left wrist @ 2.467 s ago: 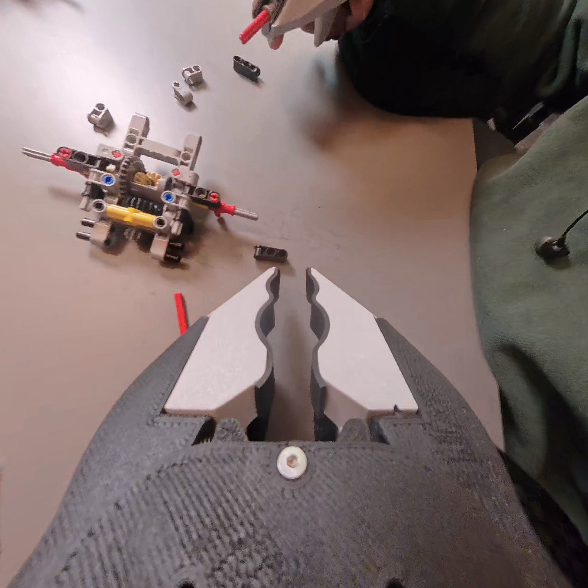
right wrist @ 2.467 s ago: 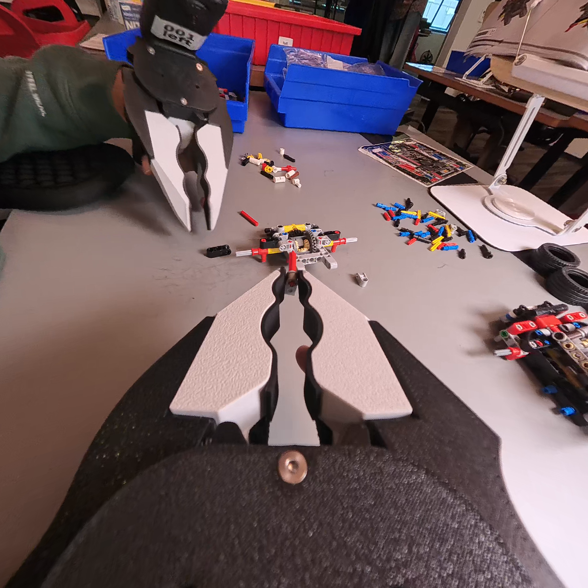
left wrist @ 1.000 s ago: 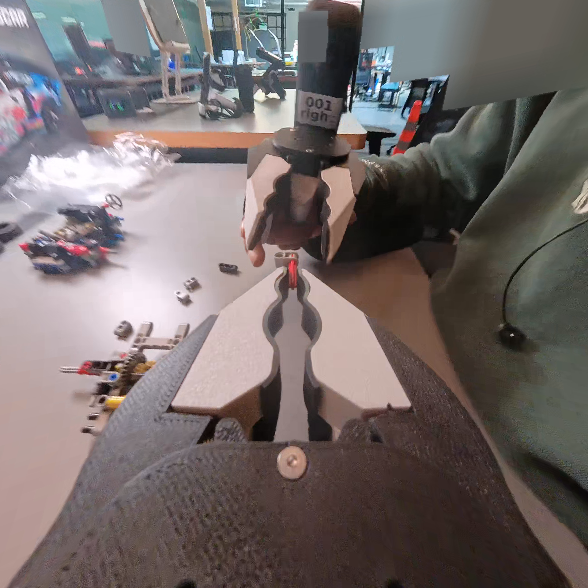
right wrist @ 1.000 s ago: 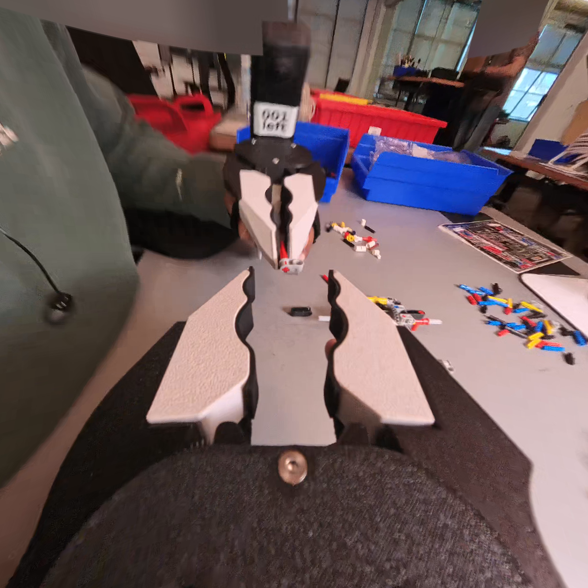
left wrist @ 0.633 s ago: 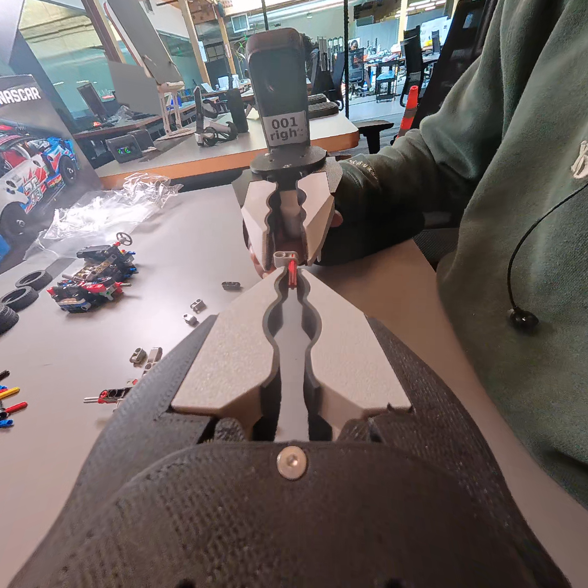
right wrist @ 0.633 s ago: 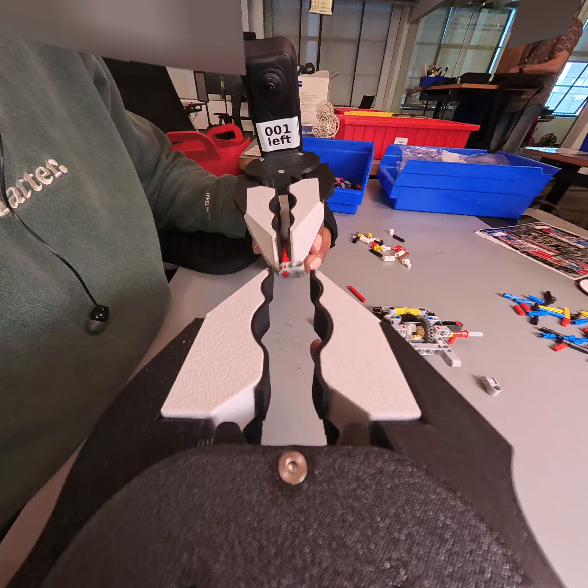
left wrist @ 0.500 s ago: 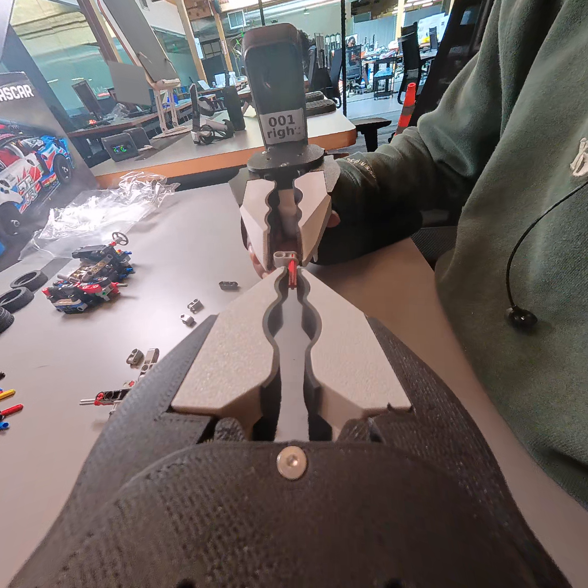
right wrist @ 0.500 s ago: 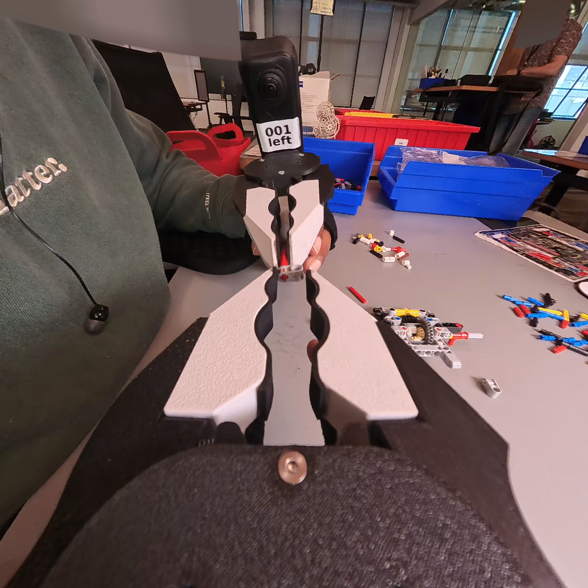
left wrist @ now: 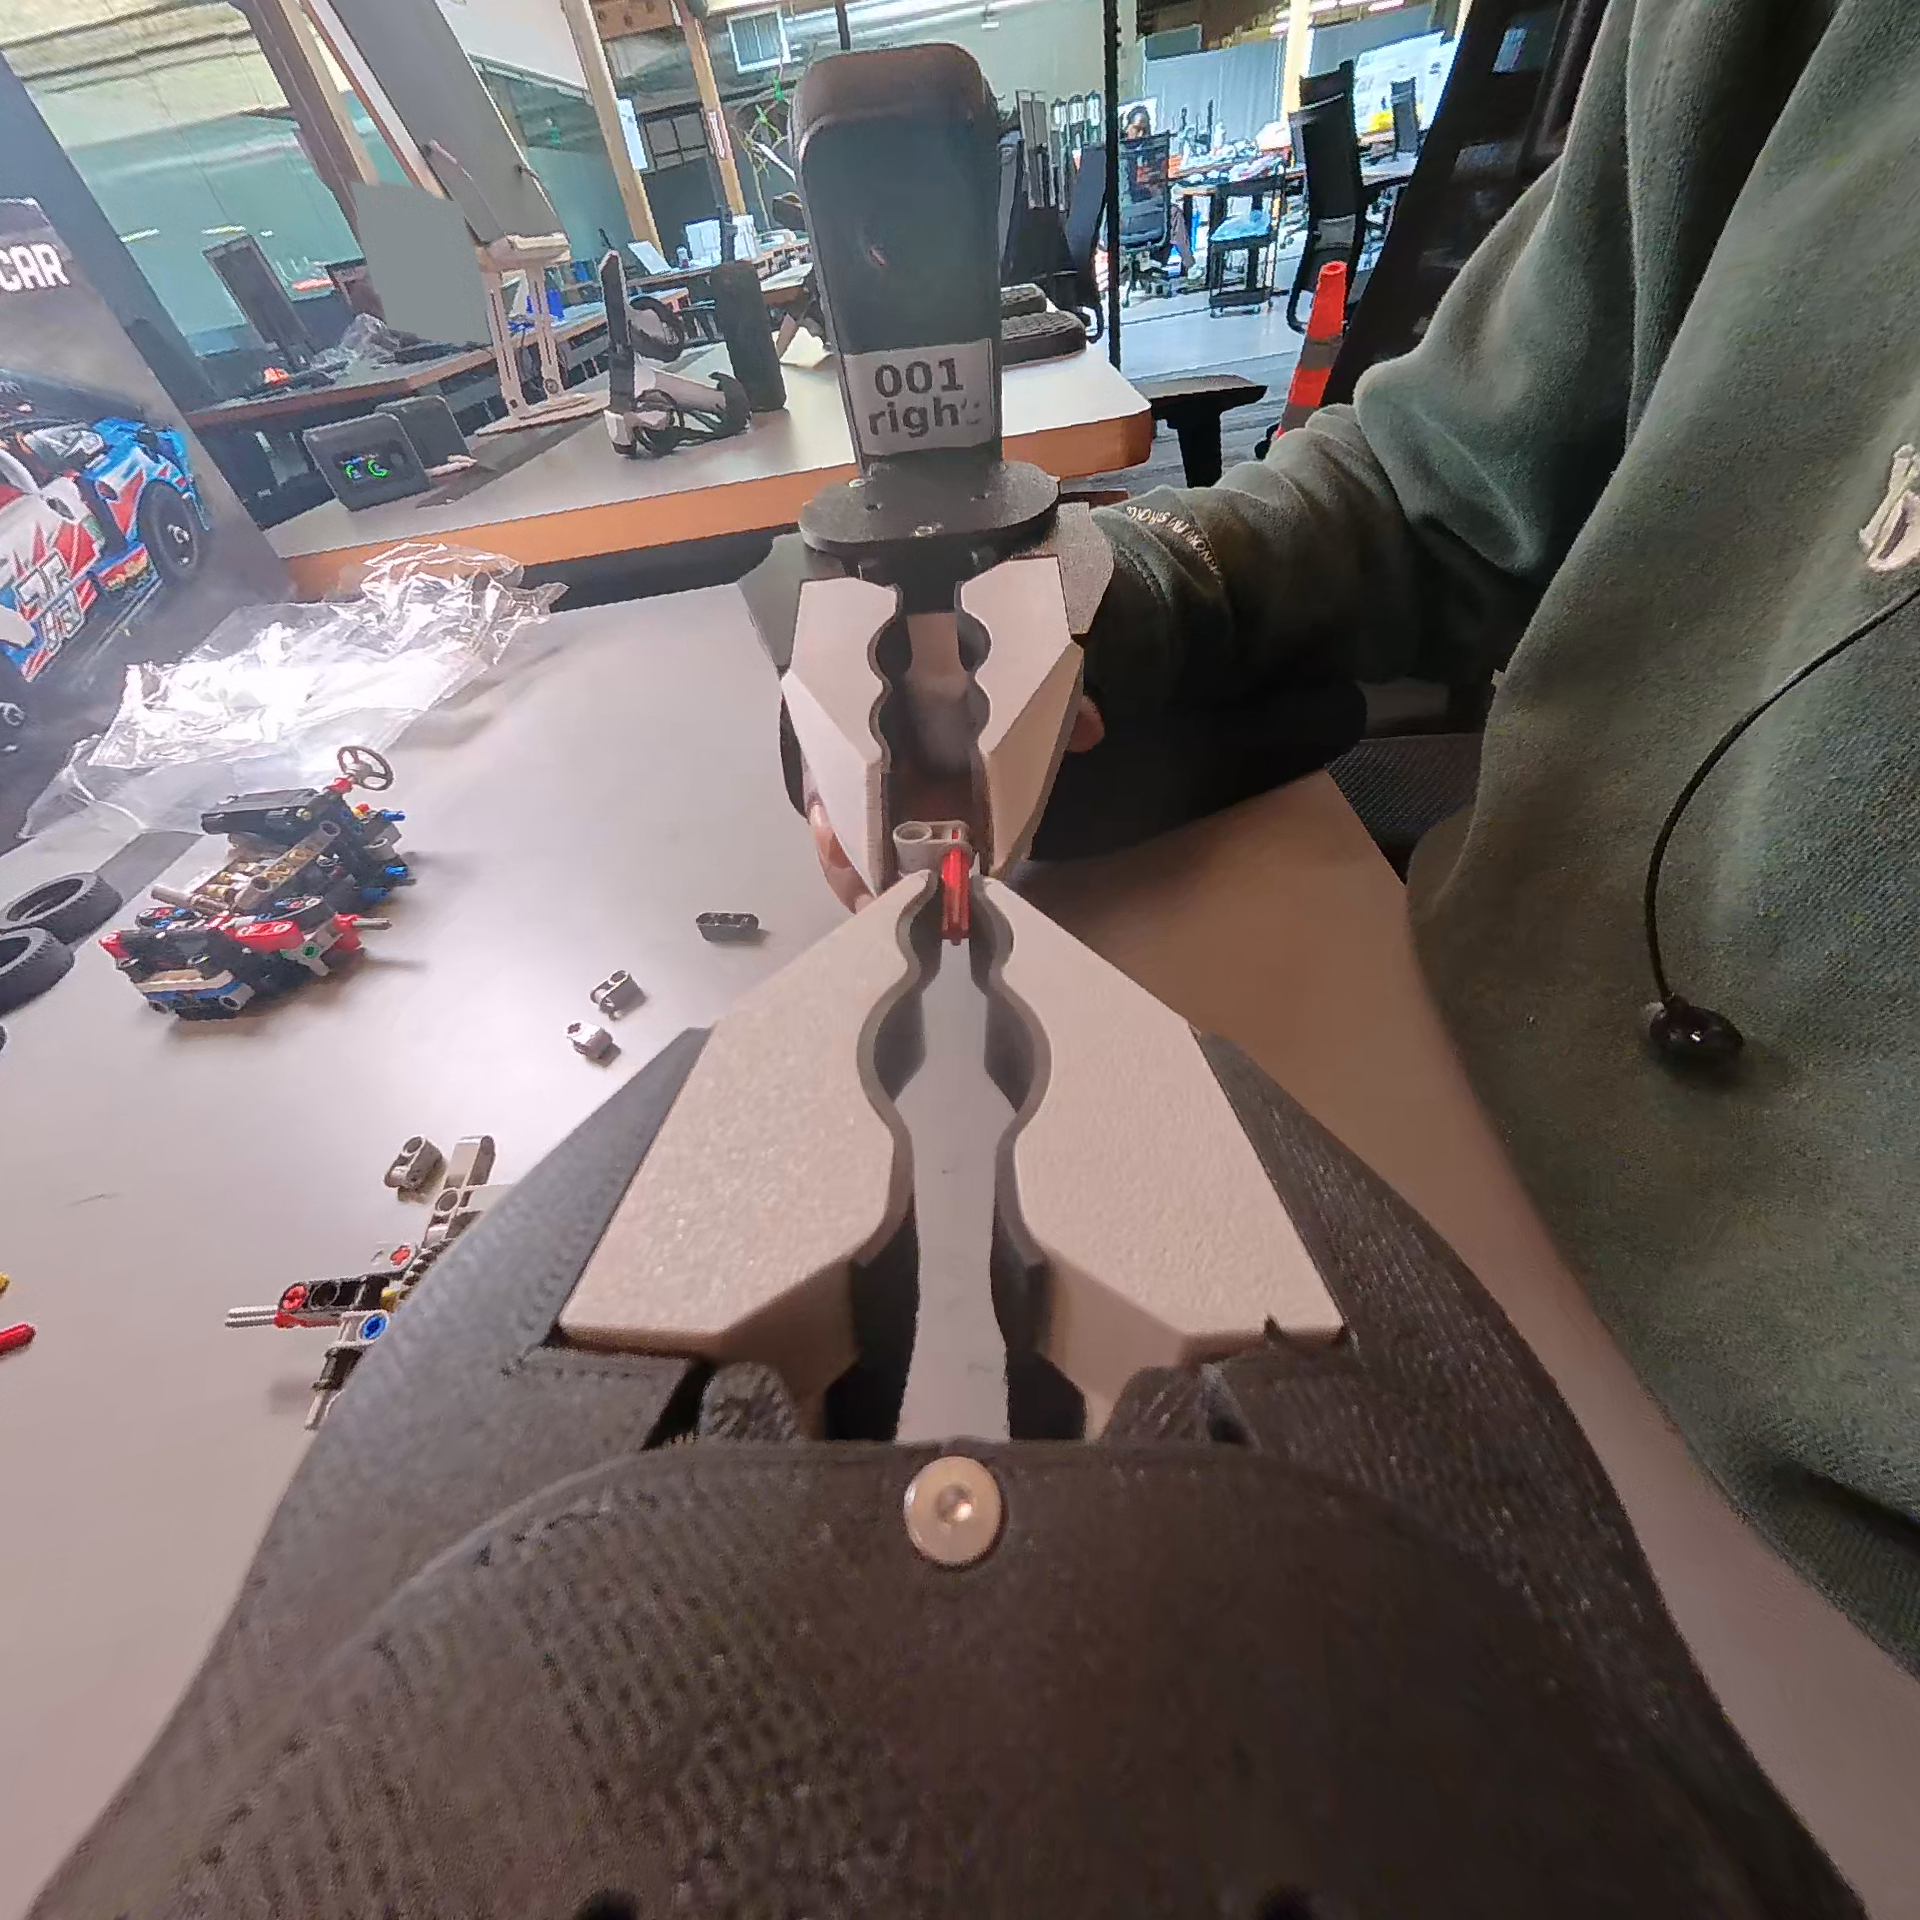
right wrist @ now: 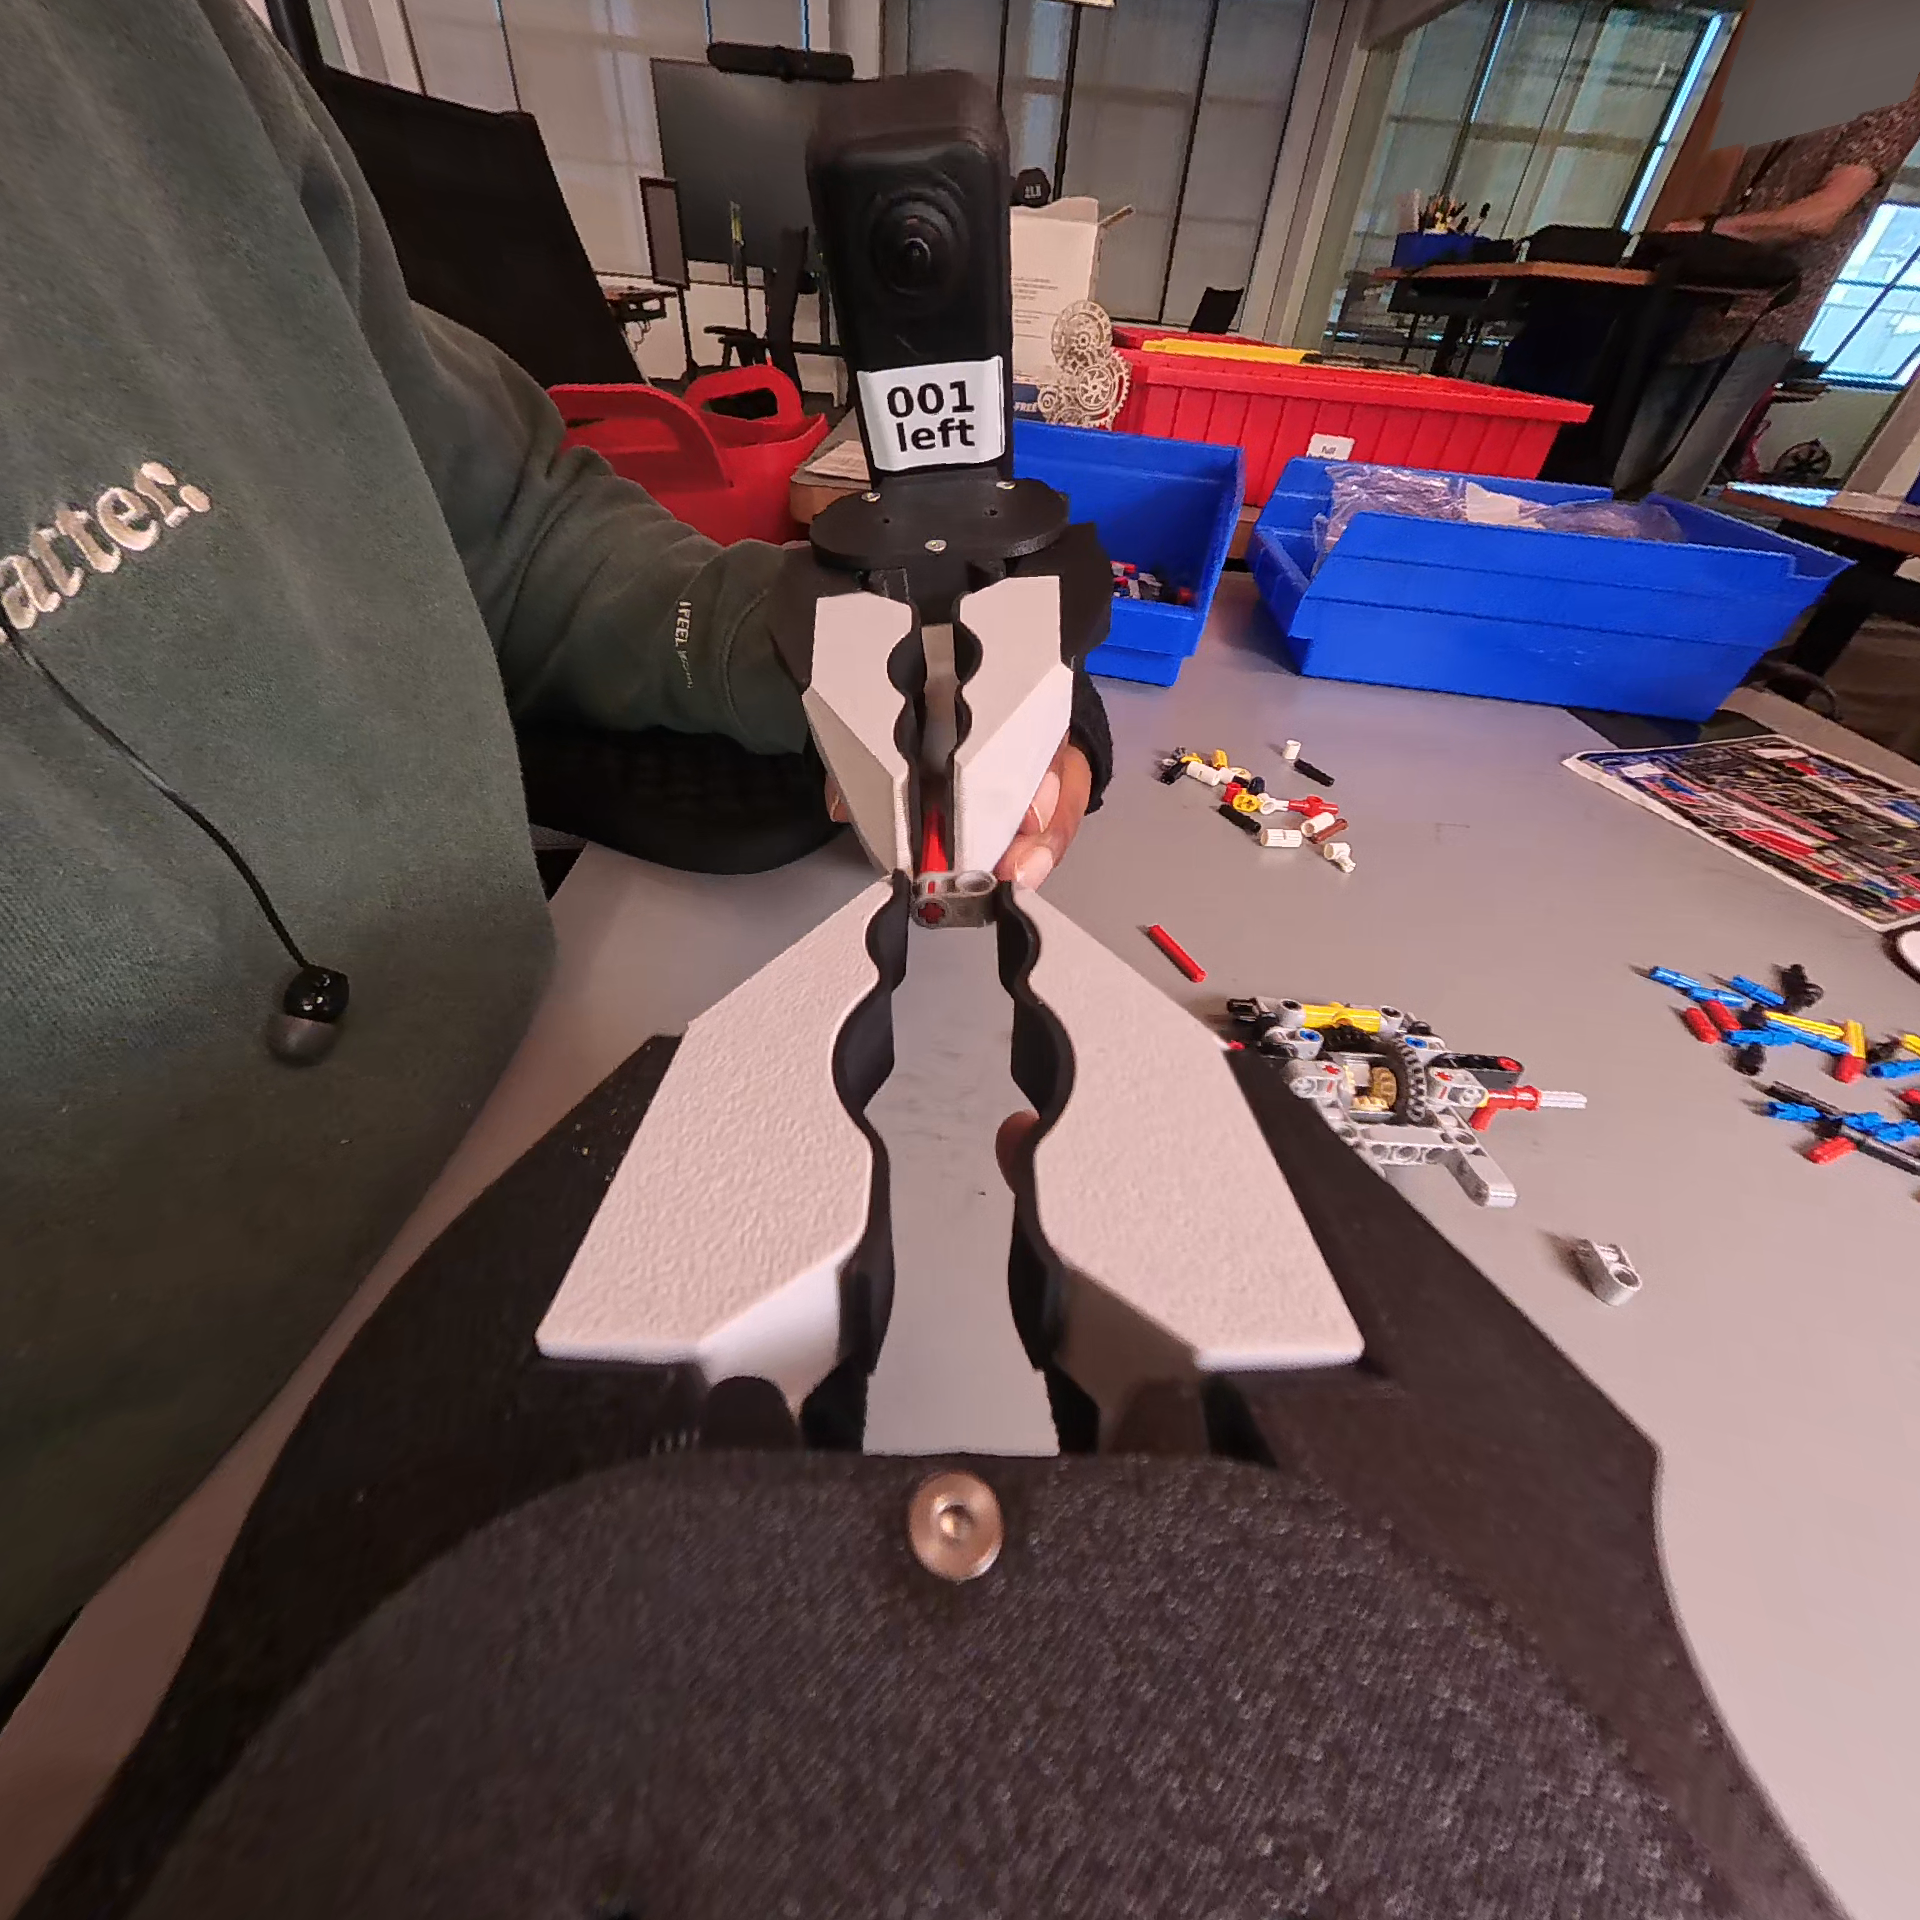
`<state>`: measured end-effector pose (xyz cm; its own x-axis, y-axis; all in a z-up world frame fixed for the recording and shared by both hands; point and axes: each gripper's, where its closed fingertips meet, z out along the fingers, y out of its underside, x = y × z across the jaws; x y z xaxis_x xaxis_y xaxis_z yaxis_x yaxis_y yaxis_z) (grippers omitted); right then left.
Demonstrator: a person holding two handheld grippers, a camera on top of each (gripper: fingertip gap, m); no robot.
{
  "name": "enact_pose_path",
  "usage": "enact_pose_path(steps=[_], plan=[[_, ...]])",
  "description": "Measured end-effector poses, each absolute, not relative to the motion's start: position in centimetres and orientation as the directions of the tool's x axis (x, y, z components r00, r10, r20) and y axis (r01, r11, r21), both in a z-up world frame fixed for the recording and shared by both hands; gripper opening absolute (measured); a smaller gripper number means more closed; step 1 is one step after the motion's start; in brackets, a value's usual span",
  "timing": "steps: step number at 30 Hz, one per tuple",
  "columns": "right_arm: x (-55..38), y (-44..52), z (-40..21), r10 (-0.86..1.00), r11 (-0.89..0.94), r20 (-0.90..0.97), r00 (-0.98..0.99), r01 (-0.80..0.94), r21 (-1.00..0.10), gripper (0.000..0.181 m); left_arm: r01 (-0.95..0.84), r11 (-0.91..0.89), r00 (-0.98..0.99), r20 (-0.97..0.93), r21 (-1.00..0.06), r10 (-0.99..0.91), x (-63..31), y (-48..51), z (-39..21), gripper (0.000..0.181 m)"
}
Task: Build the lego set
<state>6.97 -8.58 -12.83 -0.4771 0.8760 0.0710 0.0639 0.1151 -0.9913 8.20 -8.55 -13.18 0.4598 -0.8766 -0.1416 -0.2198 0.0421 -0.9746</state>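
Note:
In the left wrist view my left gripper (left wrist: 951, 885) is shut on a short red axle (left wrist: 954, 902). A small grey connector (left wrist: 928, 837) sits on the axle's far end. My right gripper (right wrist: 951, 902) faces the left one tip to tip above the table's near edge. Its jaws are closed on the sides of that grey connector (right wrist: 961, 900). In the right wrist view the left gripper (right wrist: 928, 864) shows opposite, with the red axle (right wrist: 932, 834) between its fingers. A half-built grey gear frame (right wrist: 1392, 1086) lies on the table to the right.
A loose red axle (right wrist: 1176, 953), a grey connector (right wrist: 1605, 1270), piles of small pieces (right wrist: 1257, 800) and coloured pins (right wrist: 1808, 1049) lie on the table. Blue bins (right wrist: 1538, 613) and a booklet (right wrist: 1766, 810) stand behind. A part-built car (left wrist: 249, 914), tyres (left wrist: 52, 914) and a plastic bag (left wrist: 291, 665) lie at the far side.
The axle with its connector passed from my right gripper to my left. The right gripper opened, then closed again on the grey connector. Both rose from the table to meet tip to tip.

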Motion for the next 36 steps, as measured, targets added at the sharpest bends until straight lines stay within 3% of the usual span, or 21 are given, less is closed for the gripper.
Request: enact_pose_path(steps=[14, 18, 20, 26, 31, 36], plan=[[6.9, -8.4, -12.8, 0.874, 0.082, 0.037, -0.484, 0.072, -0.994, 0.014, -0.231, 0.037, 0.469, -0.144, -0.972, -0.871, 7.8, -8.5, -13.2, 0.001], [7.1, -6.9, -12.0, 0.894, 0.032, 0.005, -0.449, 0.052, -0.998, 0.014, -0.253, -0.053, 0.549, -0.099, -0.966, -0.830, 4.9, -7.1, -13.7, 0.018], [7.3, -5.9, -11.9, 0.909, 0.039, 0.014, -0.416, 0.052, -0.998, 0.014, -0.292, -0.165, 0.594, -0.044, -0.942, -0.803, 2.6, -6.5, -14.9, 0.028], [7.4, -4.0, -12.9, 0.937, 0.067, 0.028, -0.349, 0.101, -0.993, 0.014, -0.376, -0.394, 0.630, 0.080, -0.838, -0.772, -0.8, -7.7, -19.0, 0.036], [7.2, -3.9, -13.8, 0.939, 0.081, 0.028, -0.342, 0.141, -0.987, 0.014, -0.509, -0.438, 0.614, 0.045, -0.741, -0.788, 0.3, -8.1, -22.3, 0.041], [7.2, -4.2, -14.1, 0.936, 0.087, 0.027, -0.351, 0.157, -0.984, 0.014, -0.527, -0.432, 0.621, 0.015, -0.732, -0.783, 0.8, -7.1, -22.9, 0.041]])
